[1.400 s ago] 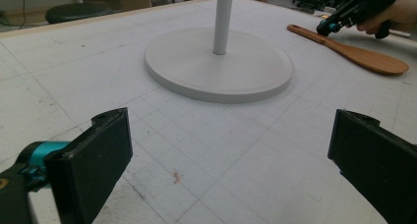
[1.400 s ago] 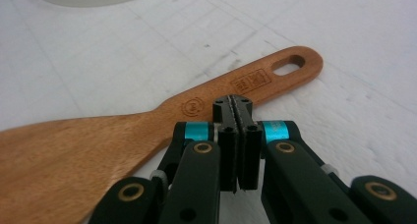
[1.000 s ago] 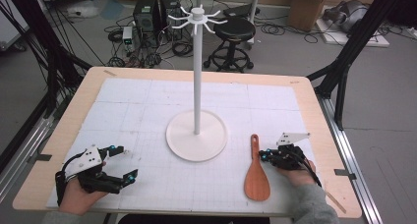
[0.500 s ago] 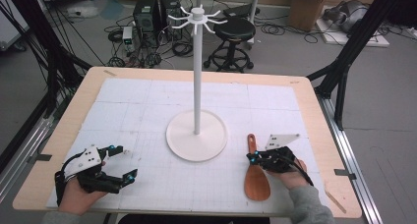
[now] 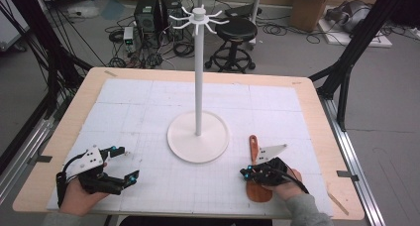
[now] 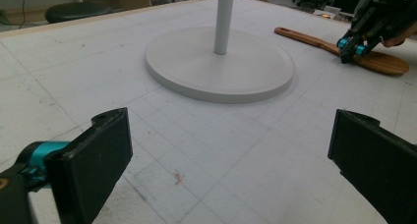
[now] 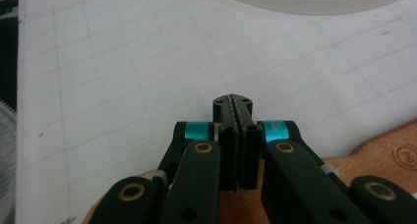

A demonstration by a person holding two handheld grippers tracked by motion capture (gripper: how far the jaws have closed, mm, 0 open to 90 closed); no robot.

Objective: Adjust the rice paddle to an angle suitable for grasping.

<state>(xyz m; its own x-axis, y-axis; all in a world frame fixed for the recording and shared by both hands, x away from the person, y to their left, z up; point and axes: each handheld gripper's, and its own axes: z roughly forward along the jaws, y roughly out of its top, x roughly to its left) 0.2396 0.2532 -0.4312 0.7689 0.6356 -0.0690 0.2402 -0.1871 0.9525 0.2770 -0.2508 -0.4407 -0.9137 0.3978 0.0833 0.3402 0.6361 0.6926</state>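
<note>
A wooden spatula (image 5: 253, 145) lies flat on the white mat right of the stand, handle pointing away from me. My right gripper (image 5: 247, 173) hovers over its blade, tips pointing left. In the right gripper view that gripper (image 7: 232, 106) has its jaws pressed together with nothing between them, and the spatula (image 7: 388, 153) lies underneath. My left gripper (image 5: 125, 162) rests at the near left, open wide. In the left gripper view its own jaws (image 6: 231, 153) frame bare mat, with the spatula (image 6: 314, 40) and the right gripper (image 6: 355, 47) far off.
A tall white hook stand rises from a round base (image 5: 198, 139) at the mat's centre, with several hooks at its top (image 5: 199, 15). The base (image 6: 221, 64) lies ahead of the left gripper. The wooden table edge (image 5: 317, 122) borders the mat.
My right gripper has moved left and nearer to me, from beside the spatula to above its blade. The left gripper has hardly moved.
</note>
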